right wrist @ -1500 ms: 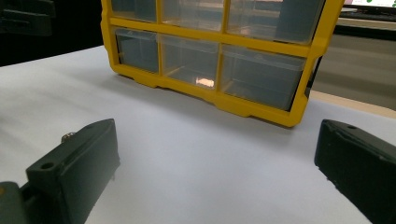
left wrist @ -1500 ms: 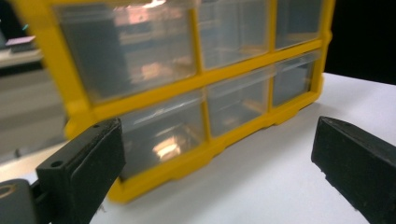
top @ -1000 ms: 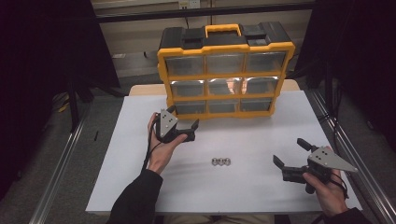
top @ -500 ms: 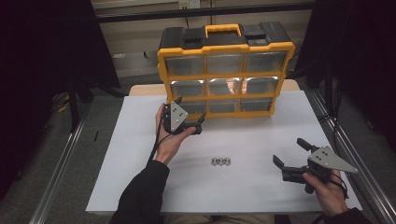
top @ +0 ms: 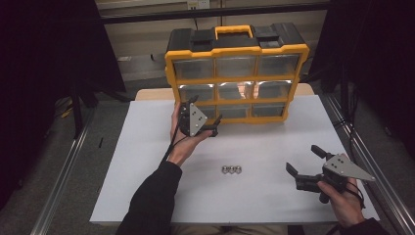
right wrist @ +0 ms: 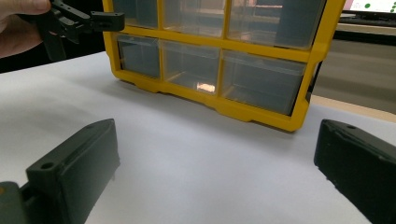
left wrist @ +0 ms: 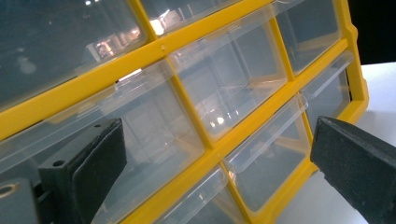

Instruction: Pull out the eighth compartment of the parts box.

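Work in hand: opening a drawer of the yellow-framed plastic organiser case with clear drawers (top: 237, 76), by the look of the left gripper's reach.
Organiser case: stands upright at the far middle of the white-topped bench (top: 147, 161), black-and-yellow handle on top, nine clear drawers in three rows; all look pushed in.
Left gripper (top: 211, 128): raised at the case's lower-left front, jaws spread wide and holding nothing; in the left gripper view (left wrist: 219, 163) the drawers fill the space between the jaws, close ahead, not yet touched as far as can be told.
Right gripper (top: 304, 164): low over the near right of the bench, well apart from the case, jaws open and empty; its own view (right wrist: 215, 172) looks across bare bench to the bottom row.
Small metal nuts (top: 231, 170): three in a short row on the near middle of the bench, between the grippers, untouched.
Done: the approach only.
Left: grip a drawer lip, pull it out, then probably load the nuts and shut it.
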Tool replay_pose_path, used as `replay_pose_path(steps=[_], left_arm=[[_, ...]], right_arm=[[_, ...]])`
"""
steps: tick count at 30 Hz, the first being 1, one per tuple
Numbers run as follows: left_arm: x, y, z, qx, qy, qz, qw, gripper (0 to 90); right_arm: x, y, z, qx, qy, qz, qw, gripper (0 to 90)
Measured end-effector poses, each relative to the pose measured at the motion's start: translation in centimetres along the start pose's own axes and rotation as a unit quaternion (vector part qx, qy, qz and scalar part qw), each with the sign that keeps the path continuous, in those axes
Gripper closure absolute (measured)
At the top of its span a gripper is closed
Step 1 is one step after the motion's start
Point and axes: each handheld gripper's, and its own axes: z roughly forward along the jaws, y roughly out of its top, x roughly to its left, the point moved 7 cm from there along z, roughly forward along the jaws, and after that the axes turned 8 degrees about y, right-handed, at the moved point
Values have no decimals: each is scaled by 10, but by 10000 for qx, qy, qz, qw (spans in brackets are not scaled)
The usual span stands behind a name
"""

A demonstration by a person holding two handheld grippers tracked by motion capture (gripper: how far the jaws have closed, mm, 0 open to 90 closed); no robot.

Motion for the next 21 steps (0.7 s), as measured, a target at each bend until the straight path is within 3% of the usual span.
replay_pose_path(steps=[2,4,6,9,11,17,21], left_arm=[[-1,-1,3,-16,-20,-3,10000,33],[-2,-2,6,-18,-34,244,9997,33],[-5,-3,9,-34,-42,201,9998,33],[-10,-6,12,-33,-106,631,9979,33],[-14,-7,14,-40,-71,786,9969,34],[-19,-16,22,-35,6,907,9959,40],[-26,-19,25,-81,73,1143,9934,47]], right_arm=[[0,0,0,8,1,10,10000,0],[1,-1,0,23,36,-10,10000,0],[1,-1,0,28,51,-18,10000,0],[1,-1,0,26,40,-10,10000,0],[0,-1,0,31,21,-7,10000,0],[1,-1,0,47,49,-35,10000,0],[0,-1,0,40,30,-31,10000,0]])
